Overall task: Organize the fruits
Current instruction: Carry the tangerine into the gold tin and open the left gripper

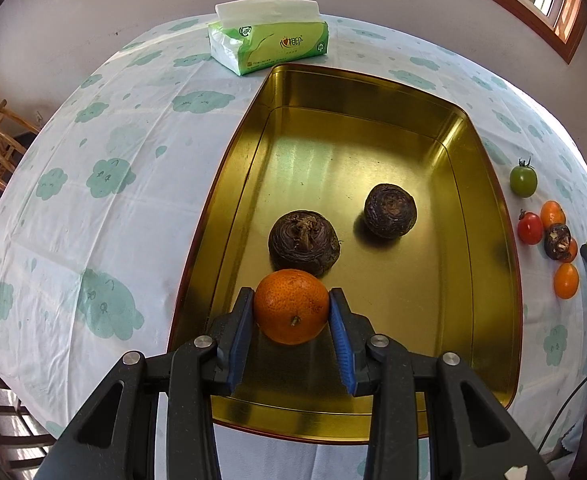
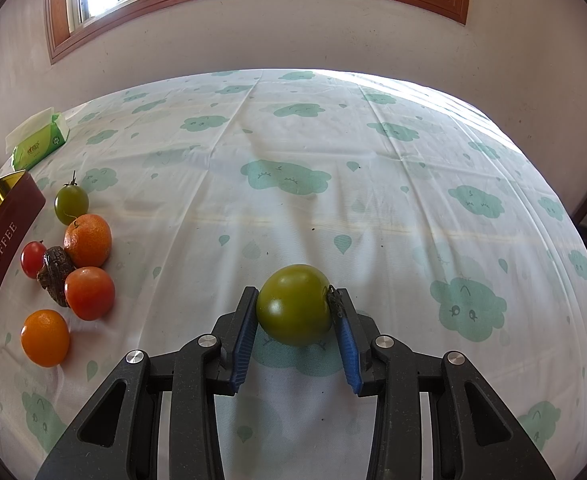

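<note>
While L gripper [image 1: 291, 306] clamps orange [image 1: 291, 308], R gripper [image 2: 295, 306] clamps tomato [image 2: 293, 304].

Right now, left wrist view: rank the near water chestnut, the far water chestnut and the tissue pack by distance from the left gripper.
From the left gripper, shut on the orange:
1. Near water chestnut, in the gold tin, just beyond the orange.
2. Far water chestnut, in the tin, further back and right.
3. Tissue pack, on the tablecloth past the tin's far end.
</note>
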Available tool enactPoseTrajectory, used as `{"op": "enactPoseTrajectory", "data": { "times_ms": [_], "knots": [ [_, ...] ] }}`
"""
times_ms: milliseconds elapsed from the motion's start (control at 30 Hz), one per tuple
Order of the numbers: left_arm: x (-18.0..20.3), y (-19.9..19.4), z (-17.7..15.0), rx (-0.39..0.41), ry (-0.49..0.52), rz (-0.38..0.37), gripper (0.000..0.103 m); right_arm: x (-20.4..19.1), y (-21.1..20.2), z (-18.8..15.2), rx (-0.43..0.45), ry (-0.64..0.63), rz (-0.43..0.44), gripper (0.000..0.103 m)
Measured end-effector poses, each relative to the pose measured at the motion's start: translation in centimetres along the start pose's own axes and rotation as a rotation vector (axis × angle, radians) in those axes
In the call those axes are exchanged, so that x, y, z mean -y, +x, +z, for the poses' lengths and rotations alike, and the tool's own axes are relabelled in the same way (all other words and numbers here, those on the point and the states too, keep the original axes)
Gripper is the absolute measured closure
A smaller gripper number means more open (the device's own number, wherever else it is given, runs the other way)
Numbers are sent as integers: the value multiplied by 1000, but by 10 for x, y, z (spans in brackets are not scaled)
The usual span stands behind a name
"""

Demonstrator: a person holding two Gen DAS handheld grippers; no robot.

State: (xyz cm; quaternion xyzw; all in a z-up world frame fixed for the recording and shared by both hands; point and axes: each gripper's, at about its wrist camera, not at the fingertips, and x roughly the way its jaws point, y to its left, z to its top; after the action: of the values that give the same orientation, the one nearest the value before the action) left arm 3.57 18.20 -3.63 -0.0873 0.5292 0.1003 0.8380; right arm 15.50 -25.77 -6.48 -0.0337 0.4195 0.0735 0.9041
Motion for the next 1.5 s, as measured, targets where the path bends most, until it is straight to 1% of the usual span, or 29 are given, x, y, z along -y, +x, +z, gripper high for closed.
{"op": "enactPoseTrajectory", "data": {
  "times_ms": [600, 733, 900, 1033, 1167, 1300, 1433, 1500],
  "knots": [
    [2, 5, 6, -18, 12, 20, 67, 0, 0, 0, 0, 0, -1, 64],
    [1, 5, 6, -23, 10, 15, 66, 0, 0, 0, 0, 0, -1, 64],
    [-1, 2, 5, -21, 3, 8, 59, 0, 0, 0, 0, 0, -1, 64],
    [-2, -5, 3, -8, -4, -11, 57, 0, 0, 0, 0, 1, -1, 64],
    [-3, -18, 1, 32, -1, -26, 51, 0, 0, 1, 0, -1, -3, 64],
    [-4, -28, -1, 70, -5, -26, 42, 1, 0, 0, 0, -5, -6, 65],
    [-3, -34, -3, 97, 1, -23, 38, 0, 0, 0, 0, -4, -7, 66],
    [-3, -36, -4, 109, 2, -20, 34, 0, 0, -1, -1, 0, -8, 66]
  ]
}}
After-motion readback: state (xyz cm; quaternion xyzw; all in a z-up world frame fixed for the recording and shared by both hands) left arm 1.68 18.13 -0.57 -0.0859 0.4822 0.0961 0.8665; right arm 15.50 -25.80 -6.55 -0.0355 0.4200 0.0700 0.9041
